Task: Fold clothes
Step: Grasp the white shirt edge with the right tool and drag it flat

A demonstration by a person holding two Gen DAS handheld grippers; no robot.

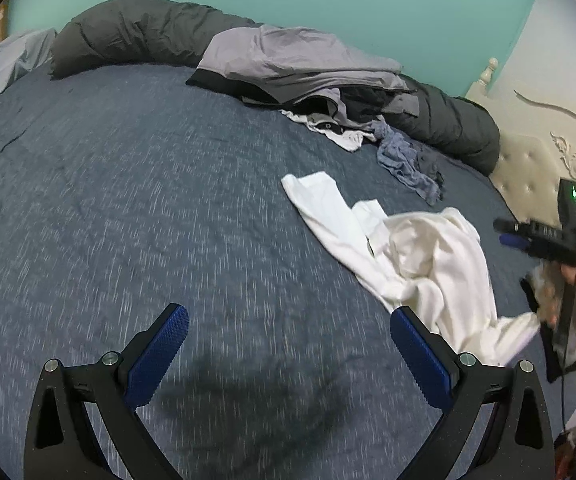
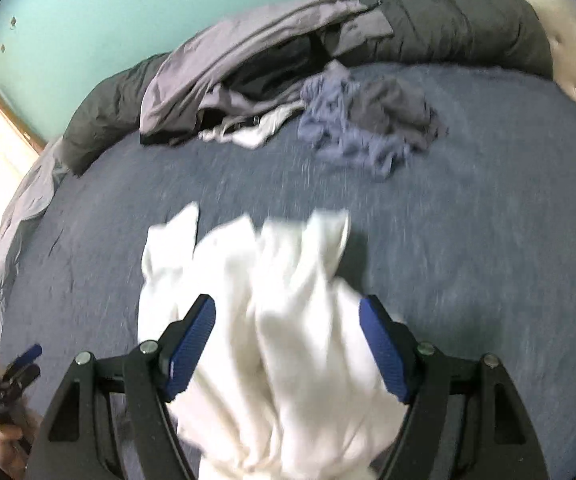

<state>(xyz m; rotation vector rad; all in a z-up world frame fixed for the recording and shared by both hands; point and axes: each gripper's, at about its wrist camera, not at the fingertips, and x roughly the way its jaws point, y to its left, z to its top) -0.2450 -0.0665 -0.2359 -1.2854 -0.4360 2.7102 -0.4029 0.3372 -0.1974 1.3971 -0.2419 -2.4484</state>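
Note:
A crumpled white garment (image 1: 420,256) lies on the blue bed sheet (image 1: 127,200), right of the middle. My left gripper (image 1: 288,340) is open over bare sheet, with the cloth's edge just behind its right finger. In the right wrist view the white garment (image 2: 288,300) bunches up between the wide-apart fingers of my right gripper (image 2: 288,308); the pads stand clear of it, so it is open. The picture there is blurred. In the left wrist view the right gripper (image 1: 516,264) shows at the far right in a hand, beside the cloth's end.
A heap of grey and black clothes (image 1: 308,72) and a blue-grey crumpled garment (image 1: 408,160) lie at the far side. A dark rolled duvet (image 1: 127,36) runs along the teal wall. A cream headboard (image 1: 548,140) stands on the right.

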